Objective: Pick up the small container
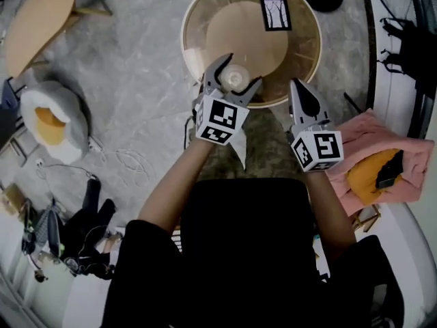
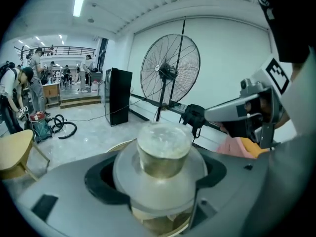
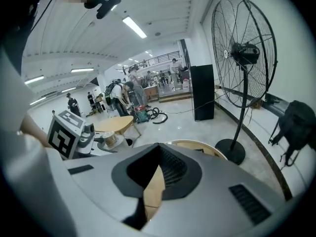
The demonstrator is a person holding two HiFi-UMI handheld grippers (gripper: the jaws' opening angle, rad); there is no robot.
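The left gripper (image 1: 240, 72) is clamping the small container (image 2: 163, 149) between its jaws, over the round table's (image 1: 308, 52) near edge. The right gripper (image 1: 300, 91) is idling alongside, jaws pressed together on nothing. The container looks smooth, so any tilting or loosening is probably risking a slip.

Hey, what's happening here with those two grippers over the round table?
A person holds a gripper in each hand above a round wooden table. The left gripper has its jaws closed on the small container, a clear lidded pot. Whether it has left the tabletop cannot be told. The right gripper hangs beside it at the table's near edge, its jaws drawn together with nothing between them.
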